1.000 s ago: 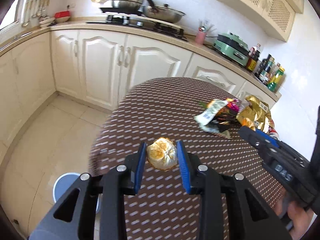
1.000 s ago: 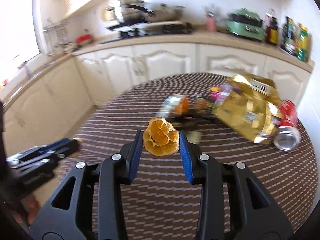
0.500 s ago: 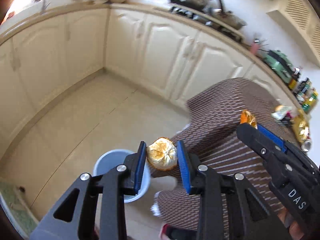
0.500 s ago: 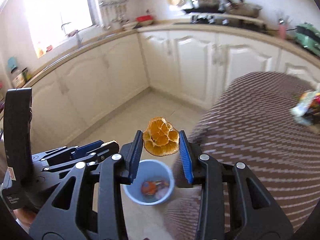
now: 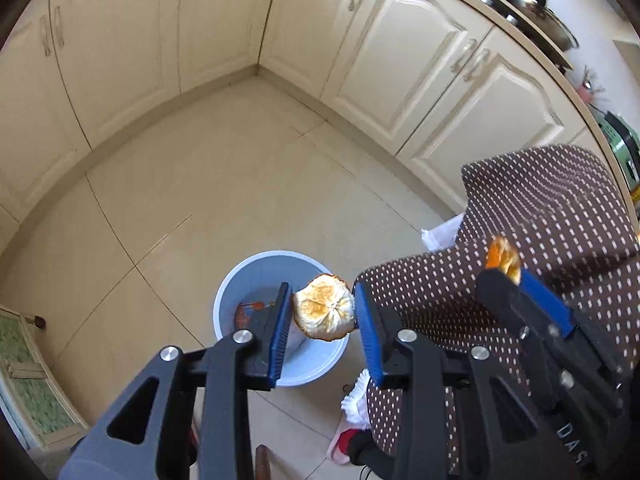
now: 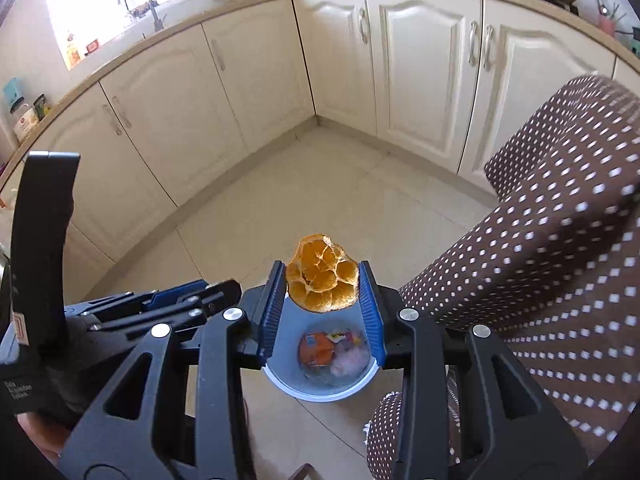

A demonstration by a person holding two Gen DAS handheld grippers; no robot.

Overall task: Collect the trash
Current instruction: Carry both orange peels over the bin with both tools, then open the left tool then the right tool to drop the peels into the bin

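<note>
My left gripper (image 5: 322, 287) is shut on a pale, dried orange peel (image 5: 324, 312), which hangs over the light blue trash bin (image 5: 236, 280) on the floor. My right gripper (image 6: 320, 267) is shut on a brighter orange peel (image 6: 322, 276), above the same bin (image 6: 320, 394). Wrappers and scraps lie inside the bin. In the left wrist view the right gripper (image 5: 510, 270) comes in from the right with its peel (image 5: 502, 254). In the right wrist view the left gripper (image 6: 216, 289) sits low at the left.
The round table with a brown dotted cloth (image 5: 540, 220) hangs close on the right of the bin. Cream cabinets (image 6: 420, 60) wrap around the beige tile floor (image 5: 200, 168). A white fringed item (image 5: 354, 400) lies by the table foot. A green mat (image 5: 24, 380) lies at the far left.
Both grippers swung away from the tabletop and sank towards the floor, each carrying its peel. The bin has come to lie under both grippers.
</note>
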